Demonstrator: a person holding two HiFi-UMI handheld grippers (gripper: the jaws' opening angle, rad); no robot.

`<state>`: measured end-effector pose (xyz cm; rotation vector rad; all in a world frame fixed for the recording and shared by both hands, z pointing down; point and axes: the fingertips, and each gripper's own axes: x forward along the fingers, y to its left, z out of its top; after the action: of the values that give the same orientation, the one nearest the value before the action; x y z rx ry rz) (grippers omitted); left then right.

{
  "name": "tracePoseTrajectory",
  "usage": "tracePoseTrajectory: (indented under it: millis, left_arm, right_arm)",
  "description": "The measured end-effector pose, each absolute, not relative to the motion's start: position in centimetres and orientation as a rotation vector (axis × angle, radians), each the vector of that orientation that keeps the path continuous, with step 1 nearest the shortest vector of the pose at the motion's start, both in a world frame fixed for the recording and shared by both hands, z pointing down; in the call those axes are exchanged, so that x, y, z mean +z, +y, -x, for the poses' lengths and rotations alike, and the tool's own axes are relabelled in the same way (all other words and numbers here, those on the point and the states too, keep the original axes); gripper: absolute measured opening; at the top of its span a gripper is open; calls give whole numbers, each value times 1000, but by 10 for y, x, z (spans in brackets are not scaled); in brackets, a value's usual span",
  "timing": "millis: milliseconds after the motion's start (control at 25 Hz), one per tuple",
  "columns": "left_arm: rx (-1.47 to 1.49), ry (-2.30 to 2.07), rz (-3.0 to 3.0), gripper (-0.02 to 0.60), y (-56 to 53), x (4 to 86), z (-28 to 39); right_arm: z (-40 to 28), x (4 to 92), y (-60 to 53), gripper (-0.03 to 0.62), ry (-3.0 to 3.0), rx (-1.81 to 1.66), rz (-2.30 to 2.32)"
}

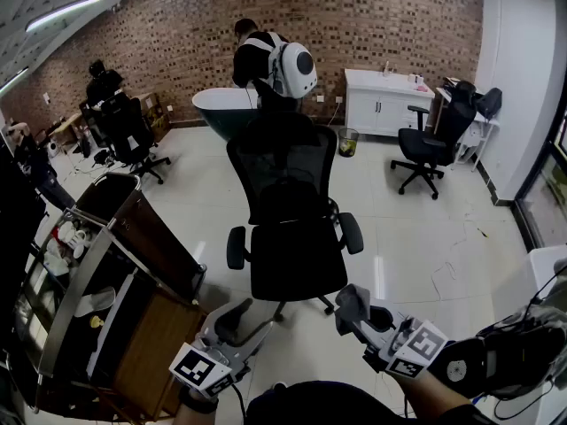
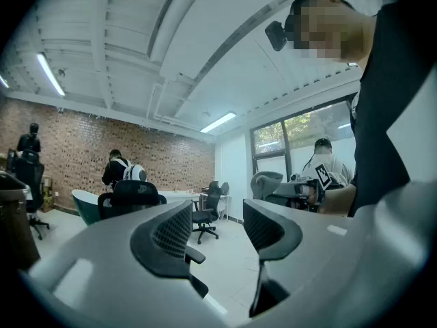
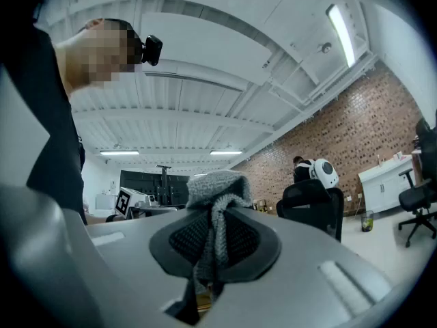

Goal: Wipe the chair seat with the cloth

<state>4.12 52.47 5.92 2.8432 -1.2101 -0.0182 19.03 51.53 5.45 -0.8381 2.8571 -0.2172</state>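
A black mesh office chair stands in the middle of the white floor, its seat (image 1: 297,268) bare and facing me. Both grippers hover low in front of it, short of the seat. My left gripper (image 1: 232,321) is open, its jaws apart with nothing between them (image 2: 217,217). My right gripper (image 1: 352,306) is shut on a grey cloth (image 3: 217,190), which bunches up above the jaws and hangs down between them. The chair's backrest shows in the left gripper view (image 2: 130,195) and in the right gripper view (image 3: 314,203).
A wooden and metal cart (image 1: 133,264) stands close on the left. Behind the chair, a person with a white backpack (image 1: 266,60) bends over a green tub (image 1: 217,109). At the back right are a second black chair (image 1: 430,144) and a white cabinet (image 1: 385,100).
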Motion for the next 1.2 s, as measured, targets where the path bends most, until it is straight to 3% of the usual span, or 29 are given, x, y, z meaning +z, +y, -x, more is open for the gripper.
tracePoseTrajectory:
  millis: [240, 600, 1200]
  left_arm:
    - [10, -1197, -2831, 256, 512, 75, -65]
    - [-5, -1198, -2789, 256, 461, 99, -47]
    - [-8, -945, -2798, 267, 241, 131, 26]
  right_arm:
    - [-201, 64, 499, 35, 2875, -241, 805]
    - [-180, 89, 451, 35, 2931, -294, 765]
    - [-96, 117, 232, 35, 2928, -372, 928]
